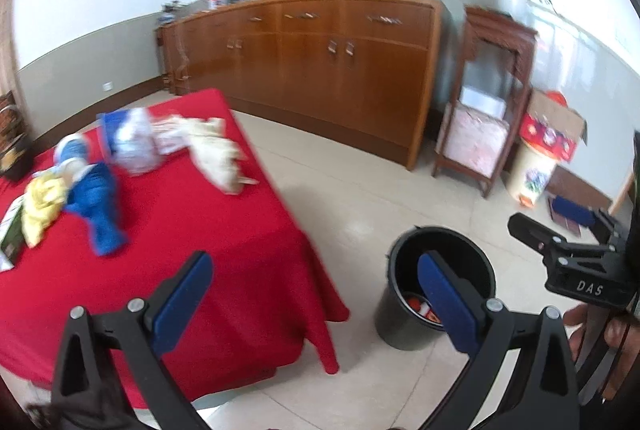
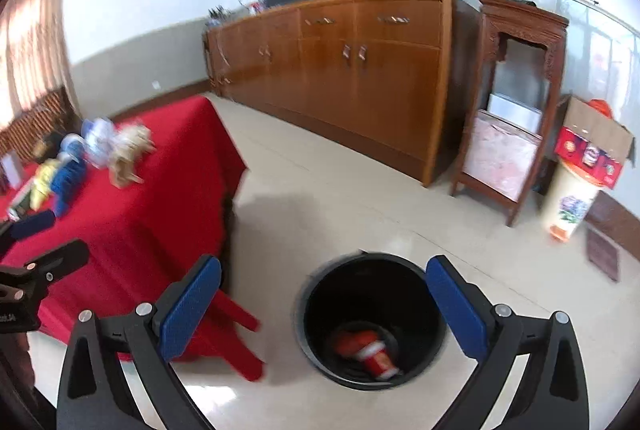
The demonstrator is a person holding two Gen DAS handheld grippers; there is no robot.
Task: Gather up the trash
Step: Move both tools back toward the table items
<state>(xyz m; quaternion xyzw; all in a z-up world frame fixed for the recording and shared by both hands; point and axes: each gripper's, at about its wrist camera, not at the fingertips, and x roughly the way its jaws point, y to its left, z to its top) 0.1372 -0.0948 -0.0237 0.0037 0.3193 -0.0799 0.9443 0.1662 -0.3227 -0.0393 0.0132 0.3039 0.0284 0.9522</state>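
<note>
The right gripper [image 2: 322, 304] is wide apart and holds nothing, and the black bin [image 2: 374, 318] stands on the floor just below it, with a red cup [image 2: 374, 352] lying inside. The left gripper [image 1: 316, 300] is also released and empty, with the bin ahead to its right. The remaining trash [image 1: 132, 146] lies ahead to its left on the red desk [image 1: 200, 230], probably the next place to reach.

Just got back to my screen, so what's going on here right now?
A person is clearing trash with two hand-held tongs. Both the left tongs and the right tongs are open and empty. The right tongs hang over the black bin on the floor, which already holds a red wrapper. Several wrappers and bags are on the red tablecloth.
</note>
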